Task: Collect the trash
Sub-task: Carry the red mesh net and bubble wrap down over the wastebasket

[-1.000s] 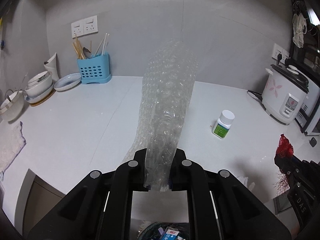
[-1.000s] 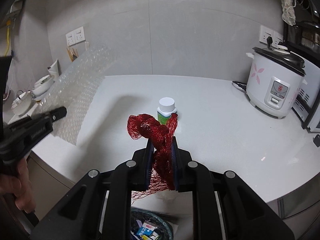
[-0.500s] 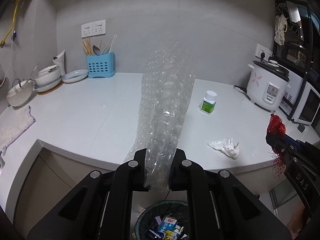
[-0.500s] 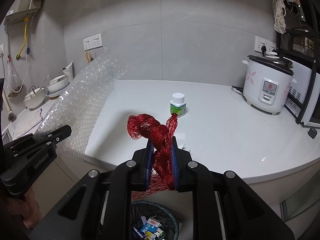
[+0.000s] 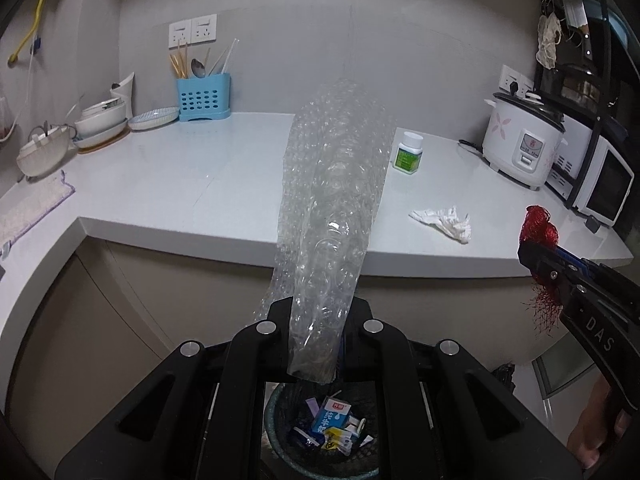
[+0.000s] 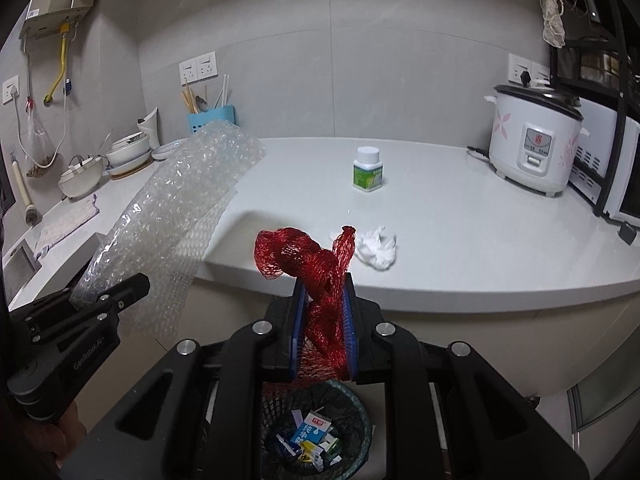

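My left gripper (image 5: 318,312) is shut on a long sheet of clear bubble wrap (image 5: 336,200) that stands up in front of the counter. My right gripper (image 6: 323,292) is shut on a crumpled red mesh net (image 6: 308,256). Each shows in the other's view: the bubble wrap (image 6: 188,200) at the left, the red net (image 5: 538,228) at the right. Both grippers hang off the counter's front edge, above a dark trash bin (image 6: 360,412) holding small cartons; the bin (image 5: 276,412) shows below the left gripper too. A crumpled white tissue (image 6: 378,248) and a white pill bottle (image 6: 368,170) lie on the counter.
The white counter (image 5: 180,184) carries a blue utensil holder (image 5: 204,96), stacked bowls and plates (image 5: 100,120) at the left, and a rice cooker (image 6: 534,140) and a microwave (image 5: 600,176) at the right. A cloth (image 5: 28,208) lies on the left wing. Cabinet fronts stand below.
Both grippers have drawn back from the counter and sunk, each keeping its load. The counter edge and the trash bin below have come into fuller view, and the tissue now shows.
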Demonstrator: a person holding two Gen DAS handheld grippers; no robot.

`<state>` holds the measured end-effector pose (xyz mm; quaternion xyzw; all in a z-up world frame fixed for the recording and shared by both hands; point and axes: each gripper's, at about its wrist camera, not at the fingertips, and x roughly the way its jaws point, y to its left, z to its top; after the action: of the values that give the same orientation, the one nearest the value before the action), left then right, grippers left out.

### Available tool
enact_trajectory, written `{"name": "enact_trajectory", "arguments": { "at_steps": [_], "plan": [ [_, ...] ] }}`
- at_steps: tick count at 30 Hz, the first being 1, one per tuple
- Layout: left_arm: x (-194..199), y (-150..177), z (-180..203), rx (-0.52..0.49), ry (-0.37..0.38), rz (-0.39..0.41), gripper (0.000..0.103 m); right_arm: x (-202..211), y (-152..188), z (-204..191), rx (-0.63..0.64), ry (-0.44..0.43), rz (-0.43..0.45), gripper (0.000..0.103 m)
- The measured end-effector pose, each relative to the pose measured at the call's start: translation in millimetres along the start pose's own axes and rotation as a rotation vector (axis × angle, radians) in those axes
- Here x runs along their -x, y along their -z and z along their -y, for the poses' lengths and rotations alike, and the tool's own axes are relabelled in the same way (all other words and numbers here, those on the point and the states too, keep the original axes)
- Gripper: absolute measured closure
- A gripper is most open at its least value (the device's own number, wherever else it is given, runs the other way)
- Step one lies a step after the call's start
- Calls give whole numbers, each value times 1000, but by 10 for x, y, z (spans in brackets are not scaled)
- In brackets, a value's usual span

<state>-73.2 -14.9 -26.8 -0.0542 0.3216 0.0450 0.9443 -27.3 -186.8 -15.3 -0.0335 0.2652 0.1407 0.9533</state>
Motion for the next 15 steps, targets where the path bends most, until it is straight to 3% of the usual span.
{"name": "enact_trajectory", "arguments": {
  "at_steps": [15],
  "plan": [
    [-305,800,122,-58,8,-135,93,-198,606,-17,-12,-4,-88,88]
  ]
}}
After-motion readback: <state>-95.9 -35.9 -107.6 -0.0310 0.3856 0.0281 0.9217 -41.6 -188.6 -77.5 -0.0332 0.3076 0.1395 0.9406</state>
